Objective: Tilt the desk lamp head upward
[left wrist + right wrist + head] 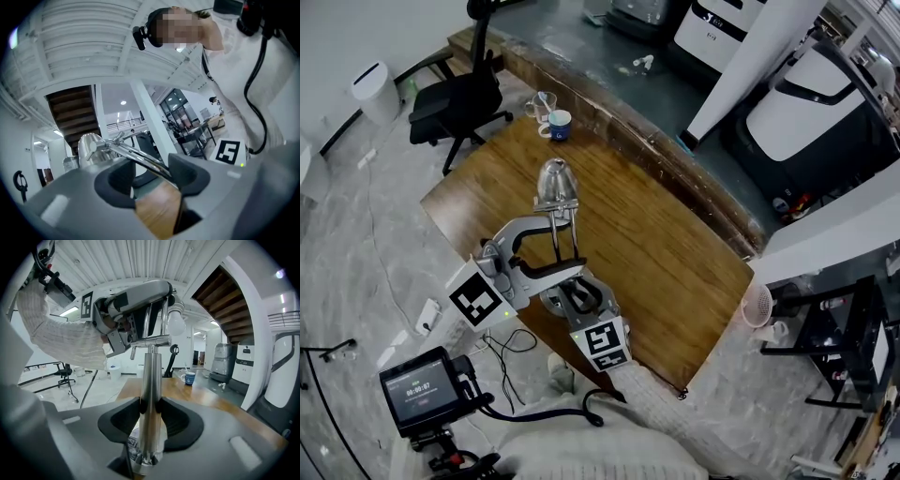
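The lamp [556, 183], with the left gripper [572, 244] and right gripper [574, 298] on it, crowds the table's [675, 272] near edge, a blue mug [560, 124] and glass [540, 105] fill its far corner, and bare wood lies open toward the right corner.

We read this as open office or showroom hall: marble-look floor [375, 234], black swivel chair [455, 103], wooden bench [656, 244] with blue mug [560, 124], white service machines [811, 103] parked nearby, staircase underside [215, 289], slatted ceiling [140, 258].
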Motion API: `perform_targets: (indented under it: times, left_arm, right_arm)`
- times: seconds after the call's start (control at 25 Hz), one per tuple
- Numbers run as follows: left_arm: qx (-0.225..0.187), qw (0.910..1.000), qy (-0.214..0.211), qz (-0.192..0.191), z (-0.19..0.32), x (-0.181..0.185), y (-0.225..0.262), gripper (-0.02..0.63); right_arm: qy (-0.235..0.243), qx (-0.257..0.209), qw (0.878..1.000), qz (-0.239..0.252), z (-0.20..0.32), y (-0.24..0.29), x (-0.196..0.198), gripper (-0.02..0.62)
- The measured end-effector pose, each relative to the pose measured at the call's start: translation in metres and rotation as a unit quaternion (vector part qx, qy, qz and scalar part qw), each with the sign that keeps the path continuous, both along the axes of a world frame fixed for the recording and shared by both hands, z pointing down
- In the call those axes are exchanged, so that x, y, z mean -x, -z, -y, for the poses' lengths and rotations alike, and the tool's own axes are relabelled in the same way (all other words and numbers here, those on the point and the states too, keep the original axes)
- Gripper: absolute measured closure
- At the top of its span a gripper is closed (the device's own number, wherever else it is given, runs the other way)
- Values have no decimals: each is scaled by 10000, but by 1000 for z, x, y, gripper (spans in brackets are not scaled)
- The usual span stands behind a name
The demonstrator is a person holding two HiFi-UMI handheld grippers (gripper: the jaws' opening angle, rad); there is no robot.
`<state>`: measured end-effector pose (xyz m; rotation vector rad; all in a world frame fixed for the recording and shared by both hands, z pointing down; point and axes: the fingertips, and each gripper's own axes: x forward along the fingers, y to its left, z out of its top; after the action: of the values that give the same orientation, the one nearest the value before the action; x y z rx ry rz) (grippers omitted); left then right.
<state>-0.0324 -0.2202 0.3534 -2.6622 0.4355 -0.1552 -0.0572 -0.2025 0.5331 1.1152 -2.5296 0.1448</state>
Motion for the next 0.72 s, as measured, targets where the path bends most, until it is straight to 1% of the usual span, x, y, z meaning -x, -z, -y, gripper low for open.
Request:
perform_targets:
  times: [0.2,0.28,0.4,0.56,0.6,0.64,0.72]
  left_arm:
    - [-379,9993,-13,27,-5,0,0,394]
    - [-403,9992,-73,-5,-7,1,0,394]
    - [-148,9995,-200,-177,-12,1,9,403]
    - [91,9995,-80,-299,-13,2,11,410]
    - [247,9986,-87,-450,-15,2,14,410]
    - [475,9964,-121,-686,-17,2,18,411]
    - [914,9880,-236,-1226,-16,5,27,410]
  right_arm:
    - [-4,-26,10000,-5,2,-2,1,462]
    - [-17,-9,10000,7,1,-2,2,462]
    - [-37,8,10000,41,-4,7,2,460]
    - [-18,24,10000,52,-7,9,1,460]
    - [-8,42,10000,74,-9,11,1,462]
    - [0,70,9999,109,-11,13,0,460]
    - [6,144,9997,185,-11,13,0,460]
